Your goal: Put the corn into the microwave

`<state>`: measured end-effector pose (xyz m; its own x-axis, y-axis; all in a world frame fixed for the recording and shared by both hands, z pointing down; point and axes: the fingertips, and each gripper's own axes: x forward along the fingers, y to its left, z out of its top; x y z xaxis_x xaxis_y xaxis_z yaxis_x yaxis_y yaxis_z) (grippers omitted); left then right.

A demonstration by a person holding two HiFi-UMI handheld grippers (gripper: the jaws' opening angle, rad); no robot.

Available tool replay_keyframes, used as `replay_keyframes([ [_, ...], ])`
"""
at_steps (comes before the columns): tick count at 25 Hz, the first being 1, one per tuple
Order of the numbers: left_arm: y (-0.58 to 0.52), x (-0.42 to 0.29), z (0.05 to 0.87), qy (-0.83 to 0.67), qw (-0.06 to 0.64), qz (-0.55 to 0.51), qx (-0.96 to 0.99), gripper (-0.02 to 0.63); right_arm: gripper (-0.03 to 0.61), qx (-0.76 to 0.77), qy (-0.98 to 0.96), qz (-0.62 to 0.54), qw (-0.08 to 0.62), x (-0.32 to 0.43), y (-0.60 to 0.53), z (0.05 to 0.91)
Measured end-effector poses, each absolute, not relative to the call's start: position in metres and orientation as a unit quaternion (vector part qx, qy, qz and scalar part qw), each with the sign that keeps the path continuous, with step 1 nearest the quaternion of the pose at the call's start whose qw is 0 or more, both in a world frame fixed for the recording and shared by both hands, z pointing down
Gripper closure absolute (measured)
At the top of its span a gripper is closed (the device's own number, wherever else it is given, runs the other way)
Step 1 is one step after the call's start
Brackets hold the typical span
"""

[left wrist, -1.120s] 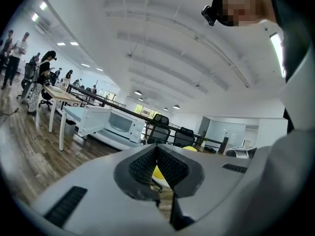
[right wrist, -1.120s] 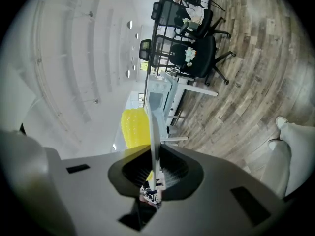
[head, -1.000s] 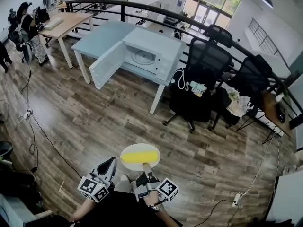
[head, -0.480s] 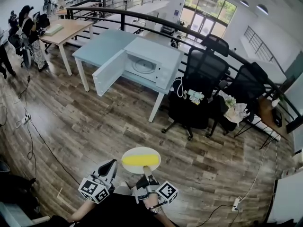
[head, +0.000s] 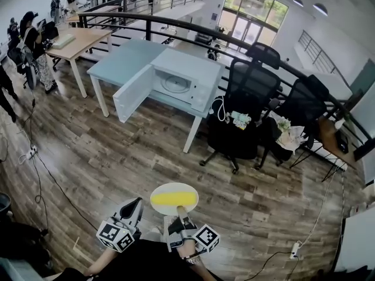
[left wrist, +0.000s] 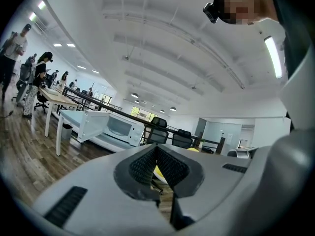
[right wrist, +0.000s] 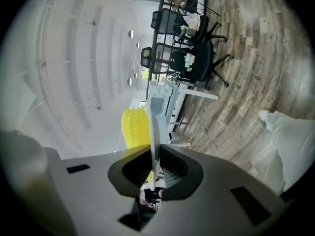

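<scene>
Open floor (head: 117, 151) toward microwave (head: 176, 78), chairs (head: 246, 98) rightward

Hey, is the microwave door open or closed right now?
Open. The microwave has its door swung outward, and the round turntable inside is visible in the head view.

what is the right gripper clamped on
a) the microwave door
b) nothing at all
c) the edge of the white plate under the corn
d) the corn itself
c: in the right gripper view, the right gripper has its jaws shut on the thin edge of the plate, and the corn lies on the plate beyond the pads.
</scene>
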<state>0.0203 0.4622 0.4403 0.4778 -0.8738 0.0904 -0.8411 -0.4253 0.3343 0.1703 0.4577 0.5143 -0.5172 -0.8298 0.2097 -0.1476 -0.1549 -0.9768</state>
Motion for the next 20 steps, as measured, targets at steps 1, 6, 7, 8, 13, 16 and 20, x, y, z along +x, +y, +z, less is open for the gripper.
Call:
replay_keyframes([
  [1,0.46,0.021,0.44,-0.508,0.169,-0.048,0.843,0.611,0.549,-0.414,0.591,-0.638,0.268,0.171,0.456,0.516],
  [6,0.447,0.017,0.439,-0.509,0.164,-0.045,0.844,0.611,0.549,-0.424,0.585,-0.639,0.264,0.17,0.443,0.52],
  [7,0.444,0.015,0.441,-0.51,0.163,-0.045,0.843,0.611,0.549,-0.419,0.589,-0.637,0.269,0.168,0.437,0.52],
  [8,0.441,0.012,0.443,-0.512,0.163,-0.045,0.842,0.611,0.549,-0.414,0.592,-0.635,0.274,0.166,0.432,0.52],
  [13,0.426,0.002,0.448,-0.52,0.167,-0.041,0.837,0.611,0.55,-0.41,0.588,-0.643,0.27,0.158,0.412,0.526],
  [16,0.414,-0.002,0.451,-0.523,0.169,-0.04,0.835,0.611,0.549,-0.406,0.59,-0.646,0.262,0.15,0.401,0.529],
  [20,0.397,0.0,0.454,-0.518,0.17,-0.038,0.837,0.611,0.549,-0.407,0.59,-0.649,0.255,0.146,0.384,0.534],
])
